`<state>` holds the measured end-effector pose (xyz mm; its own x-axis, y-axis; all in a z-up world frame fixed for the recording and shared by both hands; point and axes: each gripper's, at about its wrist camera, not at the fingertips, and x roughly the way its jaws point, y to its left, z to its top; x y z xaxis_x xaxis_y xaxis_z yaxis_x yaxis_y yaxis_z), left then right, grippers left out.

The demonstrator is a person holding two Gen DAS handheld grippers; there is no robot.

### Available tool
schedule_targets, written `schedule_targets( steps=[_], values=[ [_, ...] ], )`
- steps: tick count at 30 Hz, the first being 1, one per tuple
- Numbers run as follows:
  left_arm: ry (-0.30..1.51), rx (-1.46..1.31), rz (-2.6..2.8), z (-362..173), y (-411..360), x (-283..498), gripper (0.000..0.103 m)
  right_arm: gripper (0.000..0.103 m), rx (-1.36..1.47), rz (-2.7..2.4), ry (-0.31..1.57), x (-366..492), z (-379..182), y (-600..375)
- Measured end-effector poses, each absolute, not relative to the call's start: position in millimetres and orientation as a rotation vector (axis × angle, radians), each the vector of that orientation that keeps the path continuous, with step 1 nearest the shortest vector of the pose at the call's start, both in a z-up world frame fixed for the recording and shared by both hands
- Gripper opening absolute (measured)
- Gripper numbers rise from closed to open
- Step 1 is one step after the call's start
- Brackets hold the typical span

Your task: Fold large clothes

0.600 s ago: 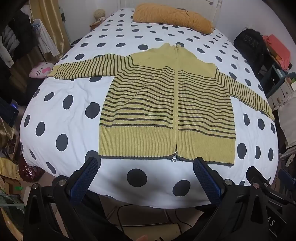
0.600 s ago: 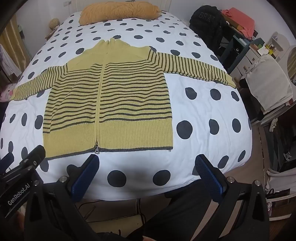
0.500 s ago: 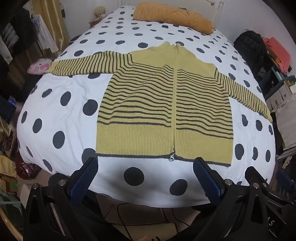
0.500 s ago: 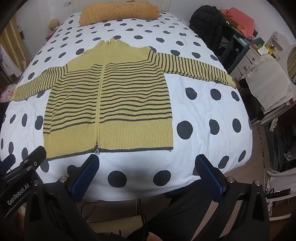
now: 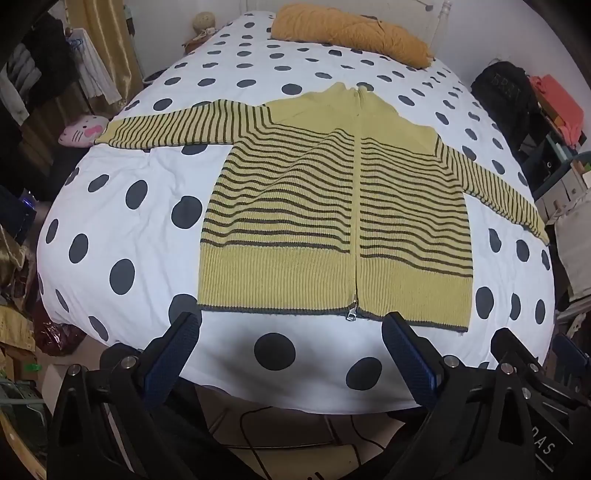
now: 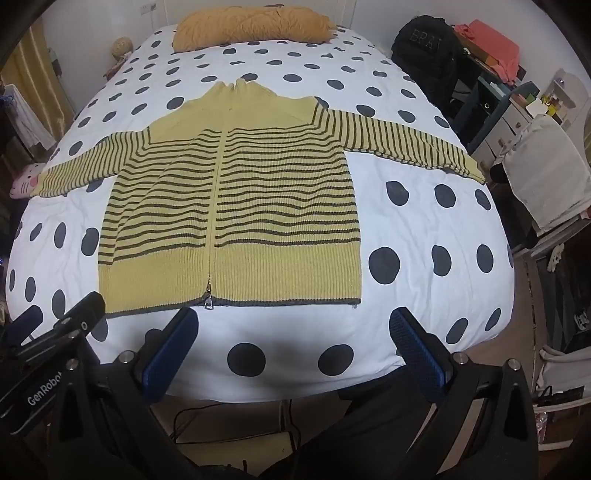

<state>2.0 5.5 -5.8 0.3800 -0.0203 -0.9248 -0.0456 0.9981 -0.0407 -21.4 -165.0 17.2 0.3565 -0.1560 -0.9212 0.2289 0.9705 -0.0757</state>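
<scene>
**A:** Where does the cardigan (image 5: 332,221) lie from the claws?

**B:** Straight ahead and beyond both of them, spread flat, front up, on the polka-dot bed (image 5: 122,221). Its hem is the near edge and its collar the far one, so the zip runs near to far. The sleeves reach out to the left and right, across that line.

**A:** And the claws?

**B:** The left claw (image 5: 291,328) and the right claw (image 6: 293,326) both stand with jaws wide apart, nothing between the blue pads, hovering just short of the hem. Neither touches the knit.

**A:** Which takes which side?

**B:** Judging by the views, the left claw is nearer the left sleeve (image 5: 184,127), and the right claw nearer the right sleeve (image 6: 399,142). Each sleeve tip lies at the bed's edge, well away from its claw.

**A:** How will it handle?

**B:** It looks like a thick ribbed knit, mustard with dark stripes and a plain ribbed hem band; soft, likely to sag when lifted. The metal zip pull (image 5: 351,314) sits at the hem. An orange pillow (image 5: 351,33) lies far beyond the collar, clear of any fold.
</scene>
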Motion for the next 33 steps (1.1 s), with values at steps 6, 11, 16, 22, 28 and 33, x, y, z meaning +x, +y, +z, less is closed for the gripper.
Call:
schedule_targets(
  steps=[6, 11, 16, 22, 28, 33],
  values=[
    [1.189, -0.065, 0.012, -7.0, 6.8, 1.2, 0.099, 0.103, 0.076, -0.25, 1.183, -21.1, 16.1, -165.5],
    [1.195, -0.067, 0.019, -7.8, 7.1, 1.3, 0.099, 0.103, 0.077, -0.248, 1.182, -21.9, 15.5, -164.1],
    [1.193, -0.05, 0.032, -8.0, 6.6, 1.0, 0.099, 0.103, 0.076, -0.247, 1.187, -22.1, 14.1, -163.0],
    [1.186, -0.027, 0.035, -7.2, 5.3, 0.8, 0.1, 0.103, 0.076, -0.251, 1.193, -21.9, 12.4, -162.3],
    [1.193, -0.039, 0.028, -8.9, 6.0, 1.0, 0.1, 0.103, 0.081, -0.252, 1.193, -22.3, 11.8, -162.9],
    [1.192, -0.036, 0.024, -9.4, 5.5, 1.4, 0.1, 0.103, 0.086, -0.253, 1.196, -22.0, 11.1, -164.1]
  ],
)
